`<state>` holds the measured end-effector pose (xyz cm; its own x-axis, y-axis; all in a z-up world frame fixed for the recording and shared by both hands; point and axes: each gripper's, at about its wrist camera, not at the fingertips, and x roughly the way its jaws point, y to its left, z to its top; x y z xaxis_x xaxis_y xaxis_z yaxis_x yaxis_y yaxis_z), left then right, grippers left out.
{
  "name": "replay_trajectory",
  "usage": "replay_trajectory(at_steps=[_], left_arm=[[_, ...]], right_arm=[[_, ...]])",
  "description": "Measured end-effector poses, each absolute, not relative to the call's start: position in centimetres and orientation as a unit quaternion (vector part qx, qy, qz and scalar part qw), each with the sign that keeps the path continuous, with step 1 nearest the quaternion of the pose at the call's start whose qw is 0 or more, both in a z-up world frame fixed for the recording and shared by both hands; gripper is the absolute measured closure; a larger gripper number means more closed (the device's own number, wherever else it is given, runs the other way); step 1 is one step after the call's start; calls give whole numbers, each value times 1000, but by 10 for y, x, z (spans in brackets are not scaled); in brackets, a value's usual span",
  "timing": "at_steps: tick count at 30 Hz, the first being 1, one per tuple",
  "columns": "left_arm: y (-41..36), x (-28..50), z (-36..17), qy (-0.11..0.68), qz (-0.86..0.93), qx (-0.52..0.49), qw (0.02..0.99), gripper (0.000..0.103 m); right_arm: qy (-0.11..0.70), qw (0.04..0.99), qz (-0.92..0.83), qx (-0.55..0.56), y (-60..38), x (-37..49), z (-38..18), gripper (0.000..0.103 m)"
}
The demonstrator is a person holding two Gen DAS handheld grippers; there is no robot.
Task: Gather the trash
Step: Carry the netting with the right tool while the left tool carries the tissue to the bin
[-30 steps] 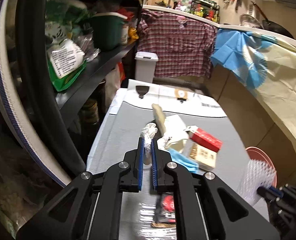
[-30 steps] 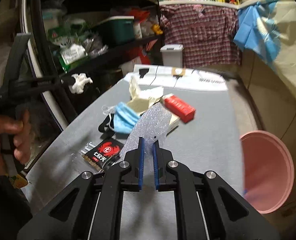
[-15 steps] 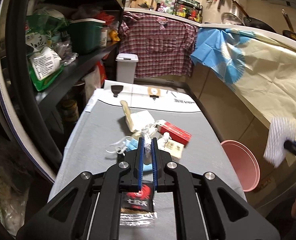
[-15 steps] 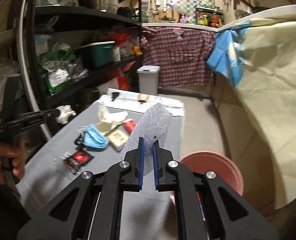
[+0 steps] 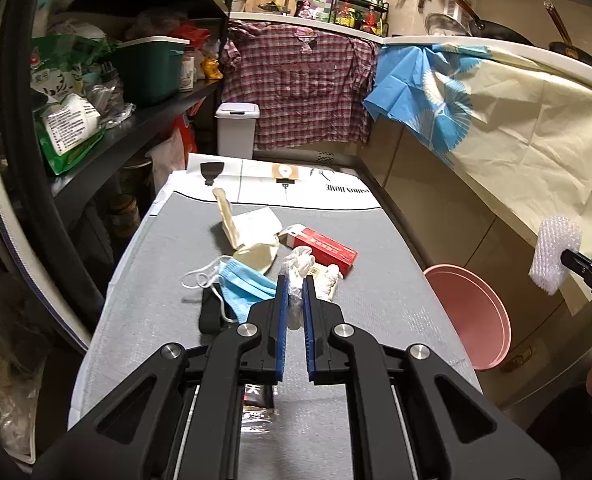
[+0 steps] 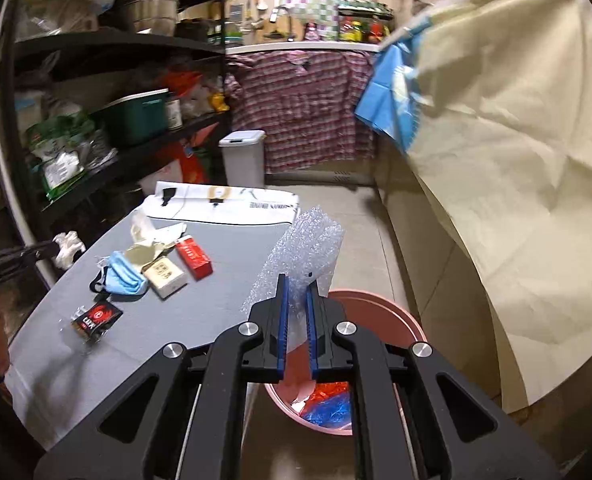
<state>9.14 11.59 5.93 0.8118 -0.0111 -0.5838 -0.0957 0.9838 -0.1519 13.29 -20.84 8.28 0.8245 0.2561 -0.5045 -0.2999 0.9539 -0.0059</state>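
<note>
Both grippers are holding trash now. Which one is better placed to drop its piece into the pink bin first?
Right. The right gripper holds the bubble wrap directly over the pink bin. The left gripper holds its crumpled white tissue over the table.

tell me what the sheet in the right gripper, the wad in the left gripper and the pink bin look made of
Sheet: clear plastic bubble wrap, glossy; rows of small raised bubbles show.
Wad: probably thin white plastic film, crinkled and slightly shiny; could be tissue.
Pink bin: moulded plastic by its smooth, matte, even-coloured rim.

One blue mask (image 5: 245, 289), two boxes (image 6: 193, 257)
</note>
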Motion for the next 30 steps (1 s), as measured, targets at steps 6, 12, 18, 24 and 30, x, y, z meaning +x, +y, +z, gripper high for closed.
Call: replay_trajectory(at_steps=[6, 12, 18, 24, 30], left_arm=[[93, 95, 57, 312, 6, -87, 946, 96], [63, 106, 62, 311, -19, -73, 947, 96], [33, 122, 60, 313, -37, -77, 946, 96], [-3, 144, 60, 312, -61, -75, 945, 96], [-39, 168, 56, 319, -91, -58, 942, 96]], right_arm=[[266, 956, 125, -19, -226, 141, 72, 94], [258, 960, 109, 0, -243, 147, 72, 94], [255, 963, 84, -6, -256, 156, 69, 94], [254, 964, 76, -6, -262, 162, 65, 94], [262, 963, 67, 6, -268, 171, 59, 94]])
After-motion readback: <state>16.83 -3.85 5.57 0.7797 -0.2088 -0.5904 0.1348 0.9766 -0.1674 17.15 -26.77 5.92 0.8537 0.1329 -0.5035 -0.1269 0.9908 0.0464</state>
